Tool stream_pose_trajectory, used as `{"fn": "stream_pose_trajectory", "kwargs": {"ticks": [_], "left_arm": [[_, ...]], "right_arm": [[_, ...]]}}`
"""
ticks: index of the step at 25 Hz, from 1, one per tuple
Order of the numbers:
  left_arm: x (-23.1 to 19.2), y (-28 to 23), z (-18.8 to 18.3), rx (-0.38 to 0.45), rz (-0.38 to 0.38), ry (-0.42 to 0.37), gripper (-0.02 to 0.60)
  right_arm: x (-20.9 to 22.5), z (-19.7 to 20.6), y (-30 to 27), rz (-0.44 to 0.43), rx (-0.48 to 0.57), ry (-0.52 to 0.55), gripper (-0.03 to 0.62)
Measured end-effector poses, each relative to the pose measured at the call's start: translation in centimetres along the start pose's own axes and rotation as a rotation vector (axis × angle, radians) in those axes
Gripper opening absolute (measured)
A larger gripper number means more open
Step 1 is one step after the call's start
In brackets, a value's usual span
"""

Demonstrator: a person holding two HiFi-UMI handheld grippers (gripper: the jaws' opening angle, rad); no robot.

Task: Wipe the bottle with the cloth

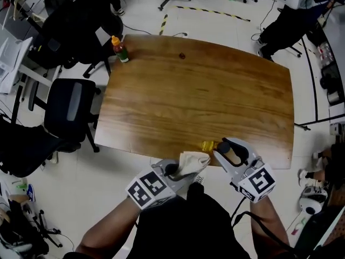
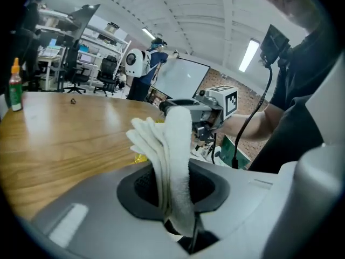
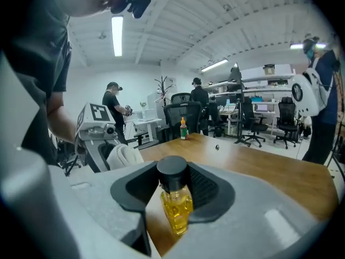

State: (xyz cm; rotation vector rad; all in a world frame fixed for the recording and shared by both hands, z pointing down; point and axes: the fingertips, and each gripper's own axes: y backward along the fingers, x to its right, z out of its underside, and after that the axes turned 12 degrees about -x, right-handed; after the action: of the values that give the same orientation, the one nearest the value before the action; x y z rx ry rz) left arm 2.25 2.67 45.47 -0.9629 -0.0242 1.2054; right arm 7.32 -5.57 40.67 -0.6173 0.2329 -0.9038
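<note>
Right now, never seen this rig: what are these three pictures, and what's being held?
No robot: a person holds a two-jaw gripper in each hand. The head view looks down from a camera on the person's head; the other two come from cameras riding on each gripper, looking along its jaws. The left gripper is clamped on a white folded cloth. The right gripper grips a small clear bottle of yellow liquid with a black cap. Below is a brown wooden table; a green bottle with an orange cap stands at its far left corner.

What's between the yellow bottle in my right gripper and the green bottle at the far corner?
Only bare table from yellow bottle to green bottle, seen in the head view.
</note>
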Motion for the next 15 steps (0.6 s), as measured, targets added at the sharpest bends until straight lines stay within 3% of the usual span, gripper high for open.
{"fn": "stream_pose_trajectory", "kwargs": {"ticks": [7,9,15], "left_arm": [[2.1,-6.2,-1.6,0.078,0.224,-0.053,0.106],[1.6,-7.6,-1.9,0.097,0.268,-0.004,0.106],[-0.1,-7.9,-3.6,0.166,0.427,0.238,0.104]], "right_arm": [[0.2,-0.5,-0.1,0.001,-0.021,-0.021,0.147],[0.0,-0.5,-0.1,-0.004,-0.028,-0.02,0.147],[-0.5,-0.6,-0.1,-0.002,-0.036,-0.014,0.149]]}}
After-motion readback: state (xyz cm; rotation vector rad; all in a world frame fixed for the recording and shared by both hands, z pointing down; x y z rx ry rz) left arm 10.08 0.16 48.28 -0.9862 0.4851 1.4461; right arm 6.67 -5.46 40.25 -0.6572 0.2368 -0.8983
